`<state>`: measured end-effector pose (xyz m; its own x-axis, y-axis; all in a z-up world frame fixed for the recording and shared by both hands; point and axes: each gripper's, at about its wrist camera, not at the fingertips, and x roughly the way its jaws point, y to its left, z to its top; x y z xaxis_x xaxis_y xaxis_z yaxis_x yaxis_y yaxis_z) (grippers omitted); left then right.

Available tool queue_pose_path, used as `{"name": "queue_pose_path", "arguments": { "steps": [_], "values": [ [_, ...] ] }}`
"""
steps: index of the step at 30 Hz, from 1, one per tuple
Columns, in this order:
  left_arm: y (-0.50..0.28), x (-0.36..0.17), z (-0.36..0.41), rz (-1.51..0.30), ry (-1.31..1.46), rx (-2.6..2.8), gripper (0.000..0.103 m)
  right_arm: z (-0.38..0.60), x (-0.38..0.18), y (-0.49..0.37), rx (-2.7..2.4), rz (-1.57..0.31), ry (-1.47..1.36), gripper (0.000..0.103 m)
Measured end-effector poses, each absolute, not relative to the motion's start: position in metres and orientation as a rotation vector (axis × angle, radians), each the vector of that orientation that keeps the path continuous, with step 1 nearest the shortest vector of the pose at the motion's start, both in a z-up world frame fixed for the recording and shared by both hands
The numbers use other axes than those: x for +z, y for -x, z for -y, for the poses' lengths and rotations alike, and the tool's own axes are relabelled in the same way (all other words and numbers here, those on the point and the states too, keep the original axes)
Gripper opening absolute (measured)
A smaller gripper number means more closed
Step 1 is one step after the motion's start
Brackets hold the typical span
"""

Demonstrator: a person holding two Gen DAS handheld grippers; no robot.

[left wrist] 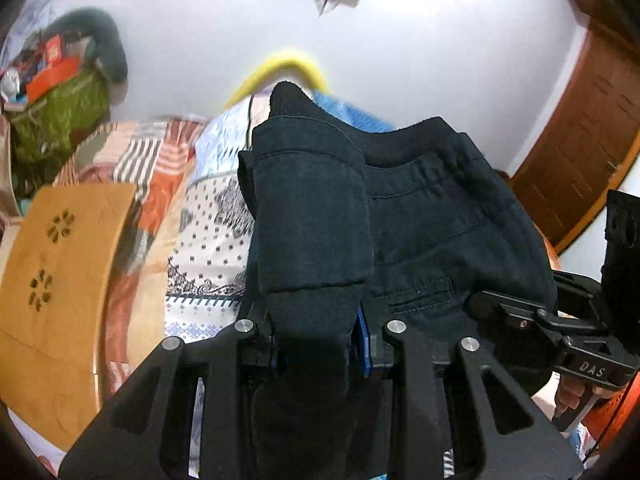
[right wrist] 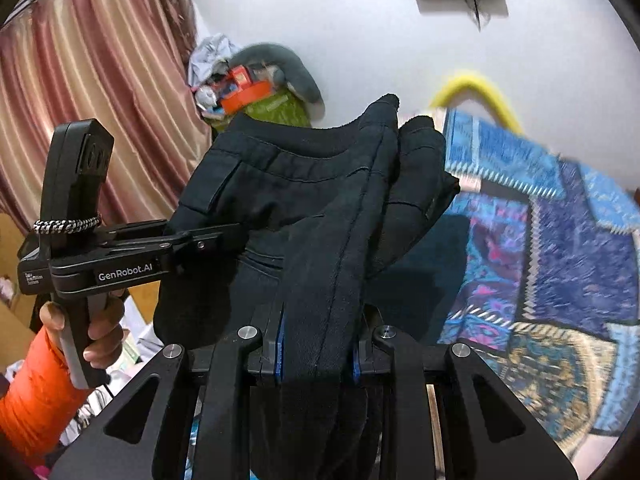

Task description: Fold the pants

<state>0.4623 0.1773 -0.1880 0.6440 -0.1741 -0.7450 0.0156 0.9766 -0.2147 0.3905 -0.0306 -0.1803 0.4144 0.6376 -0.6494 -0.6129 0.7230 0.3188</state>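
You hold the pants (left wrist: 420, 216) lifted clear above the patchwork bed cover (right wrist: 560, 264), bunched dark fabric hanging between both tools, waistband uppermost toward the white wall (left wrist: 400, 60). Left of the pants, in the left wrist view, sits a wooden panel (left wrist: 60, 280); beyond it a green bag (left wrist: 60, 120) heaped with clutter.

Left claw (left wrist: 316, 340): clenched on a thick roll of pants cloth, which fills the gap between the blue pads. Right claw (right wrist: 318, 356): likewise clamped on a fold of the pants.

Judgement: the garment is gathered, not flat. To do this step well, draw both claws apart until the waistband pulls taut, then lower the pants onto the bed cover so the legs lie straight before making any crease. Keep both grips level; a lopsided drop would probably trap wrinkles.

Writing: the left tool, seen from the right wrist, reads "GenRobot.AI" (right wrist: 125, 276); the right tool, seen from the left wrist, reads "DAS" (left wrist: 591, 369). A smaller label beside "GenRobot.AI" is too small to read.
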Motion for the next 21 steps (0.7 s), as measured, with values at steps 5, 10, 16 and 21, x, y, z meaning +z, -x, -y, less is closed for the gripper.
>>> {"name": "queue_pose_path", "arguments": {
  "steps": [5, 10, 16, 21],
  "values": [
    [-0.493, -0.245, -0.187, -0.940, 0.210, -0.106, 0.030, 0.019, -0.225, -0.416, 0.759, -0.895, -0.002, 0.021],
    [-0.514, -0.292, -0.189, -1.033, 0.202, -0.097, 0.039, 0.025, -0.259, -0.429, 0.688, -0.982, -0.005, 0.025],
    [-0.505, -0.293, -0.199, -1.017, 0.209, -0.029, 0.049, 0.043, -0.255, -0.416, 0.624, -0.987, 0.014, 0.035],
    [-0.481, -0.273, -0.201, -1.000, 0.167, 0.020, 0.049, 0.060, -0.232, -0.396, 0.561, -0.953, 0.071, 0.038]
  ]
}}
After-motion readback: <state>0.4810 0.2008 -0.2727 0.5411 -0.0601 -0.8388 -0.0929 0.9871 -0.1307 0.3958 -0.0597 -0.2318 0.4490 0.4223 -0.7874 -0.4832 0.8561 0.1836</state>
